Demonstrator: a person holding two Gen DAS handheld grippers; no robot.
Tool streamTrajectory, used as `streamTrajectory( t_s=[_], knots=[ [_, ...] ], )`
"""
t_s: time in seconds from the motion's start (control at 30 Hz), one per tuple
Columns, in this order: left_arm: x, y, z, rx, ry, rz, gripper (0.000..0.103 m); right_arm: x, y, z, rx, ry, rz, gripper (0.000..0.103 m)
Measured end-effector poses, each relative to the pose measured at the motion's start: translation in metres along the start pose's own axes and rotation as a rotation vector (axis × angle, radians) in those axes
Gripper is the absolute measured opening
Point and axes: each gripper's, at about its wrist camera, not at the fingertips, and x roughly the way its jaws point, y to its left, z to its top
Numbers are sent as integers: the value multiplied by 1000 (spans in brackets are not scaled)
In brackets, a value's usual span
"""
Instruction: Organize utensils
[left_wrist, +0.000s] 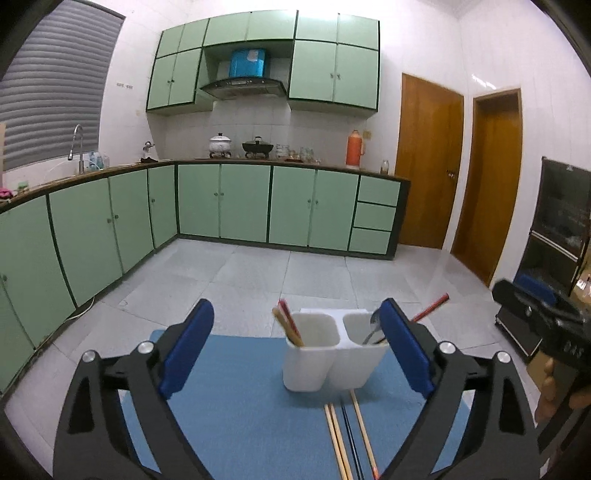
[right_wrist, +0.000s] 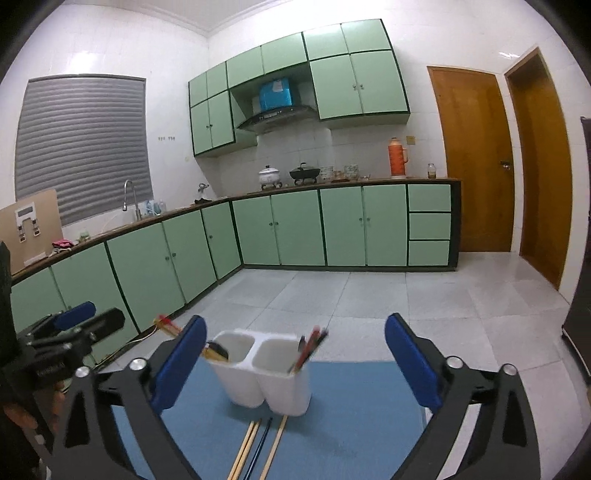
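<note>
Blue mat (left_wrist: 236, 406): laid flat on the table, kitchen floor beyond.

Left gripper (left_wrist: 295, 347): fingers spread wide, holding nothing, aimed over the mat at the holder.

Right gripper (right_wrist: 295, 363): fingers likewise spread wide and empty (its body also shows at the right edge of the left view).

White utensil holder (left_wrist: 317, 354): two compartments, upright at the mat's far edge. Left compartment holds chopsticks (left_wrist: 288, 325), leaning left; right compartment holds a metal spoon (left_wrist: 375, 326) and red-tipped sticks (right_wrist: 310, 349).

Loose chopsticks (left_wrist: 338, 439): several lying flat on the mat, just in front of the holder, roughly parallel.
</note>
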Motion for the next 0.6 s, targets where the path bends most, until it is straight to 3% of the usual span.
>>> streamTrajectory(
  t_s=[0.23, 0.6],
  knots=[
    [-21, -4, -40, 13, 49, 10, 90, -24, 5, -50, 35, 63, -8, 97],
    [-16, -5, -134, 89, 261, 24, 90, -28, 13, -136, 68, 243, -33, 97]
  ],
)
